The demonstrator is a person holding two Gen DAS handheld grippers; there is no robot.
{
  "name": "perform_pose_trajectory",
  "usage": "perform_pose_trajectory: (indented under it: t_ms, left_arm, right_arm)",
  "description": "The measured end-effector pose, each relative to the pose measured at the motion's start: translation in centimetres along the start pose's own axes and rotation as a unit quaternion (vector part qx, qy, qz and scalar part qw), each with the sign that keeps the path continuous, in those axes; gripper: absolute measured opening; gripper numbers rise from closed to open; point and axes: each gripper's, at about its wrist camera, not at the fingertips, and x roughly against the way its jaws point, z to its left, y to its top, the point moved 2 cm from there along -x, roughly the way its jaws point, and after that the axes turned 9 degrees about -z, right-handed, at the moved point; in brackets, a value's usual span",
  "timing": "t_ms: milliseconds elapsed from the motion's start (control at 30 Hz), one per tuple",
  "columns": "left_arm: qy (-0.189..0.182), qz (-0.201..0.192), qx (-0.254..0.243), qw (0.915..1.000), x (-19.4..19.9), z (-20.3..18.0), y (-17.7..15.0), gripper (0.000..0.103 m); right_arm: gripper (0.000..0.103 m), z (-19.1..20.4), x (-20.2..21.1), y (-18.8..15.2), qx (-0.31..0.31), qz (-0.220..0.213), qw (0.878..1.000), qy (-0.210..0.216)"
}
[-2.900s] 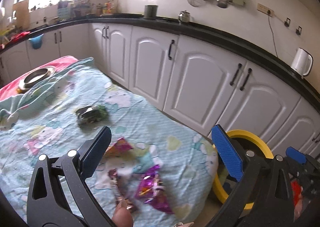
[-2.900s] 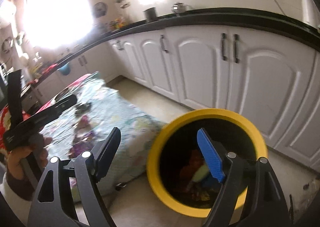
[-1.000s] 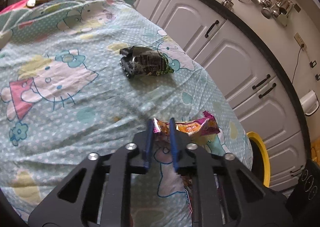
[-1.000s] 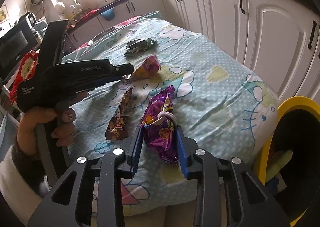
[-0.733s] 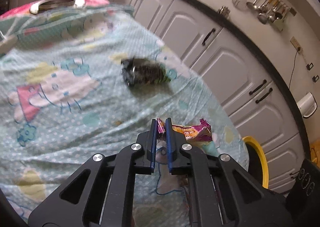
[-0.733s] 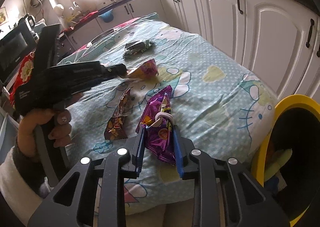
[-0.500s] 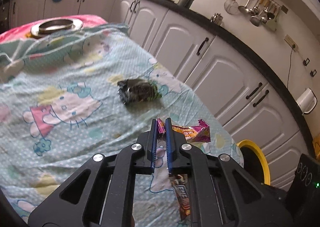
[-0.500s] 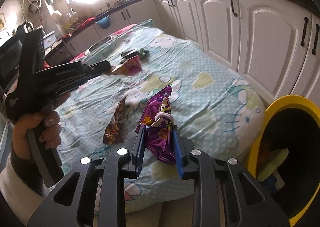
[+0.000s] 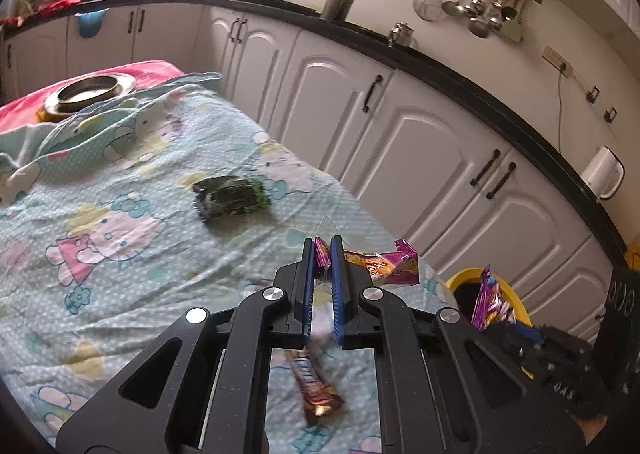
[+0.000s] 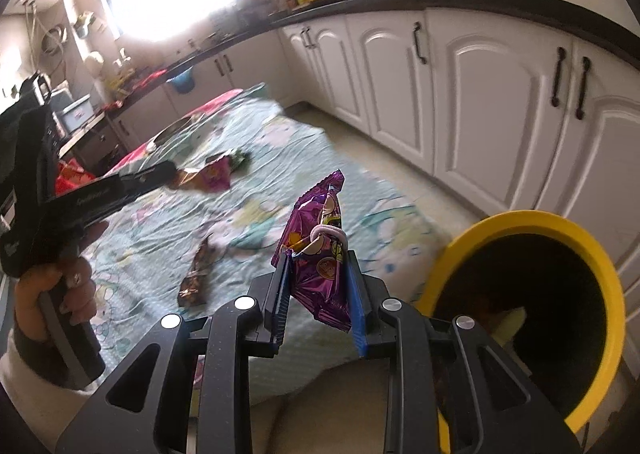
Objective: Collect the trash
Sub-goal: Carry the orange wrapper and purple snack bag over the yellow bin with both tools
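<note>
Over the cartoon-print bedsheet [image 9: 120, 262] I am carrying crinkly featherweights, left gripper [image 9: 321, 254] pinching the orange wrapper [image 9: 380, 264] by its flimsy edge, right gripper [image 10: 318, 278] squeezing the purple packet [image 10: 320, 250] mid-body beside the yellow bin [image 10: 592, 250].

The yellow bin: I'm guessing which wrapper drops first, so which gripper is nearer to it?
Right. The right gripper, holding a purple packet, is beside the yellow bin's rim. The left gripper is over the bedsheet, farther away.

A purple snack packet [image 10: 320, 254] is clamped between the right gripper [image 10: 318, 286] pads, raised beside the yellow bin [image 10: 532, 222].
</note>
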Motion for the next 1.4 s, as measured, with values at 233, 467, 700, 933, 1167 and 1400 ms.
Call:
perform_pose_trajectory:
  t_ms: [233,467,700,933,1167,1400]
  left_arm:
    - [-0.018,-0.001,-0.026,0.9995,0.1,-3.0,-0.3,0.004]
    - [-0.033,0.001,-0.053,0.998,0.0,-5.7,-0.8,0.004]
    - [-0.051,0.005,-0.08,0.9955,-0.1,-8.7,-1.6,0.004]
    - [-0.065,0.01,-0.109,0.9919,-0.5,-11.3,-2.4,0.004]
    - [-0.081,0.023,-0.132,0.9877,-1.4,-13.5,-3.8,0.004]
    - [-0.099,0.036,-0.159,0.9816,-2.3,-16.2,-5.1,0.004]
  right_arm:
    - [0.025,-2.2,2.0,0.7,-0.014,-0.022,0.999,-0.022]
    - [0.025,-4.3,3.6,0.8,-0.025,-0.036,0.998,-0.042]
    - [0.025,-6.6,5.4,0.3,-0.039,-0.047,0.996,-0.064]
    - [0.025,-8.6,6.8,-0.4,-0.057,-0.054,0.993,-0.085]
    - [0.025,-10.4,7.6,-1.5,-0.07,-0.052,0.991,-0.104]
    - [0.025,-12.1,8.2,-2.6,-0.079,-0.05,0.988,-0.125]
